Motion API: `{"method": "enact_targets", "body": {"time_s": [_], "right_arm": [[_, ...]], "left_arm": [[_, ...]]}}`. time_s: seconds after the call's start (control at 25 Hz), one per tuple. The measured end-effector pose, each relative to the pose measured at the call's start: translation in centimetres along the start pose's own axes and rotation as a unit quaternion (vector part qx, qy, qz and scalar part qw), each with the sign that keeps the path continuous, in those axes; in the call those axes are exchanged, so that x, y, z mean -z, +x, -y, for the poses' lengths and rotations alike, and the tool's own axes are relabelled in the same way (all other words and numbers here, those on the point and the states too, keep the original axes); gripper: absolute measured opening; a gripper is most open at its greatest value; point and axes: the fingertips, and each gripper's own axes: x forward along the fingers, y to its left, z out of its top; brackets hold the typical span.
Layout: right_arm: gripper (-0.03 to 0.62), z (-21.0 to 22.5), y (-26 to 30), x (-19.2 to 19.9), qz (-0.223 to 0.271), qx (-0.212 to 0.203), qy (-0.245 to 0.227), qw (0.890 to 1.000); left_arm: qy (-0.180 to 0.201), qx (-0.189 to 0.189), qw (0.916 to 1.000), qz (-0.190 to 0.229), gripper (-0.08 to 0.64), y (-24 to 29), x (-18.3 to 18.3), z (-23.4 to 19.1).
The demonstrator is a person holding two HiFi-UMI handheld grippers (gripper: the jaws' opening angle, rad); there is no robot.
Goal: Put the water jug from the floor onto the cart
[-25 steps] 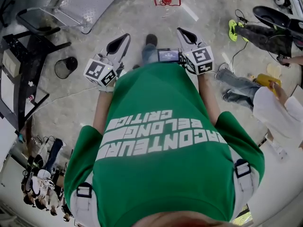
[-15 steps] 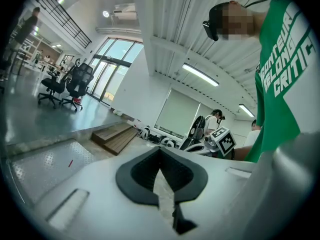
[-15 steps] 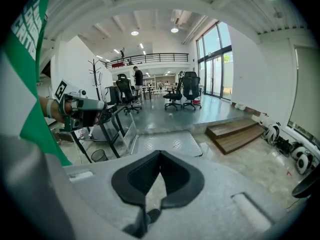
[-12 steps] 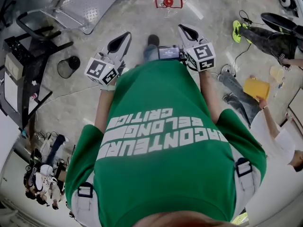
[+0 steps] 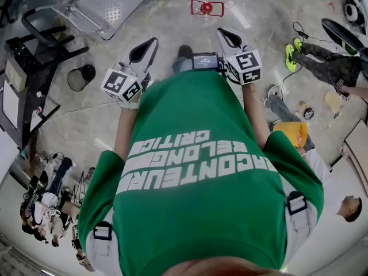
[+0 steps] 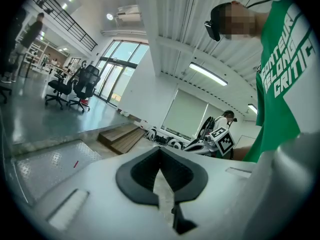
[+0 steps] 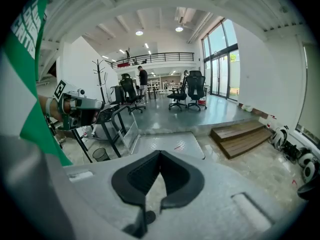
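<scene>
No water jug shows in any view. Both grippers are held out in front of the green shirt, over bare concrete floor. My left gripper [image 5: 150, 42] is shut with nothing in it, and its dark pads meet [image 6: 160, 150]. My right gripper [image 5: 222, 34] is also shut and empty [image 7: 160, 155]. A small red frame-like object [image 5: 206, 7] lies on the floor ahead, between the two grippers. A black metal-framed stand [image 5: 31, 68] is at the left; I cannot tell whether it is the cart.
A checker-plate ramp [image 5: 109, 4] [image 7: 165, 145] lies ahead on the left, with a black wastebasket [image 5: 80, 76] beside the stand. Wooden steps [image 7: 244, 136] rise at the right. People [image 5: 330, 65] sit on the floor at the right among cables, and office chairs [image 7: 187, 91] stand further off.
The floor has slid towards me in the head view: the red object and wastebasket sit lower, and the people at the right have shifted. Both grippers stay shut, held the same way.
</scene>
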Motion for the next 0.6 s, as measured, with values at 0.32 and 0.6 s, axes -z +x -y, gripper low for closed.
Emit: {"method": "enact_targets", "body": {"time_s": [0.32, 0.6], "right_arm": [[-0.008, 2.2, 0.8, -0.4, 0.002, -0.016, -0.007, 1.000], [-0.006, 3.6, 0.7, -0.2, 0.009, -0.021, -0.011, 1.000]], "left_arm": [[0.001, -0.007, 1.0000, -0.001, 0.012, 2.3, -0.3, 0.5], [0.006, -0.008, 0.9999, -0.009, 0.012, 3.5, 0.0, 1.4]]}}
